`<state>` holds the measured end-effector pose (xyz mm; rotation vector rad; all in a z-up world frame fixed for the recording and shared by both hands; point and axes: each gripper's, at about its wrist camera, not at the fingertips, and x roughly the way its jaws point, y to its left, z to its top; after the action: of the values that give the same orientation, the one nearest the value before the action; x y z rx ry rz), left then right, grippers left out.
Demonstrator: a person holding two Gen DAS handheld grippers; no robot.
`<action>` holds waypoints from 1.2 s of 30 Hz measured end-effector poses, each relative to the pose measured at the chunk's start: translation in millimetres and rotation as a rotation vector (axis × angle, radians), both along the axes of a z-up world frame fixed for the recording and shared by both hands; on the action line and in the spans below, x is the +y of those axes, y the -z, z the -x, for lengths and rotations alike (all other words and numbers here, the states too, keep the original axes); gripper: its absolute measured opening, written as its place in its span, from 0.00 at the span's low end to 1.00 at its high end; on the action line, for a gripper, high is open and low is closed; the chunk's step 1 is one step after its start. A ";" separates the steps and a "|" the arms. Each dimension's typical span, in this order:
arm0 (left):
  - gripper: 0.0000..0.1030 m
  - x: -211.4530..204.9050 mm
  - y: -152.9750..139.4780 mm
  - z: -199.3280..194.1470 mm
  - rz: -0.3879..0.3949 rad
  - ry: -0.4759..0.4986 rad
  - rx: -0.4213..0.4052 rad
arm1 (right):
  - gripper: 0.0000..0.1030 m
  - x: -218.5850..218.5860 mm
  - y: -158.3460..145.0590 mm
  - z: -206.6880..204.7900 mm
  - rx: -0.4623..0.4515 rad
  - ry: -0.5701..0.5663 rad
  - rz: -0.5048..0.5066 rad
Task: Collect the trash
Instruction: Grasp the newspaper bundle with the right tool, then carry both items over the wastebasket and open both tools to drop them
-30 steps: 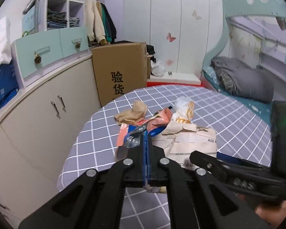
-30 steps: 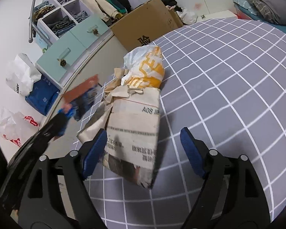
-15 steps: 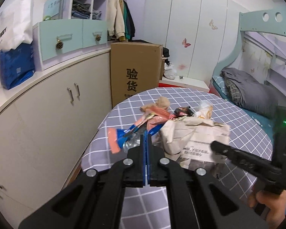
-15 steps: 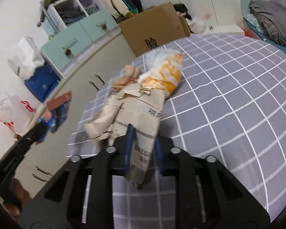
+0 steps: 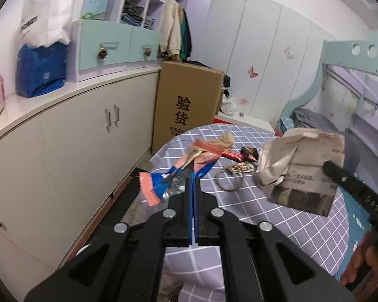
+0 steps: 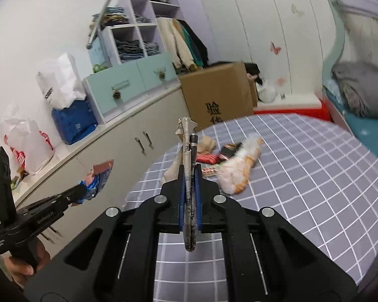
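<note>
My left gripper (image 5: 192, 178) is shut on a blue and orange snack wrapper (image 5: 158, 183), held off the near left edge of the round table (image 5: 239, 214). My right gripper (image 6: 190, 168) has its jaws closing tight on a folded newspaper (image 6: 186, 151), which hangs in the air above the checked cloth. The same newspaper (image 5: 302, 168) shows broadside in the left wrist view. On the table lie a white and orange plastic bag (image 6: 242, 171), a red wrapper (image 5: 231, 154), a tan crumpled paper (image 5: 226, 139) and a thin ring (image 5: 229, 181).
A tall cardboard box (image 5: 189, 105) stands behind the table. A long cream cabinet (image 5: 75, 138) runs along the left, with bags and drawers on top. A bed (image 6: 360, 95) with a grey blanket is at the right. A hand (image 6: 25, 264) holds the left gripper.
My right gripper went from wide open around the newspaper to shut on it and lifted it off the table. My left gripper pulled back from the pile with the wrapper.
</note>
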<state>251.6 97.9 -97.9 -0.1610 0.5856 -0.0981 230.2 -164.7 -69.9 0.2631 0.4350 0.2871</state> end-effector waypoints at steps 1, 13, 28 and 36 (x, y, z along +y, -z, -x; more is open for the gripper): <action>0.01 9.6 0.2 5.3 0.012 -0.017 -0.001 | 0.06 4.9 -2.7 2.6 -0.005 -0.017 -0.001; 0.01 124.0 27.1 55.9 0.095 -0.232 0.024 | 0.06 158.4 -1.0 8.3 0.020 -0.338 0.028; 0.01 230.5 190.3 25.0 0.167 -0.398 0.414 | 0.07 316.1 172.9 -31.3 0.333 -0.511 0.194; 0.01 245.2 271.9 -5.5 0.194 -0.402 0.591 | 0.07 337.2 244.1 -54.7 0.459 -0.486 0.246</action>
<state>257.1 343.1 -369.8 -0.5019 1.1208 0.2952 284.9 172.4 -314.0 -0.0281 0.9840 0.6482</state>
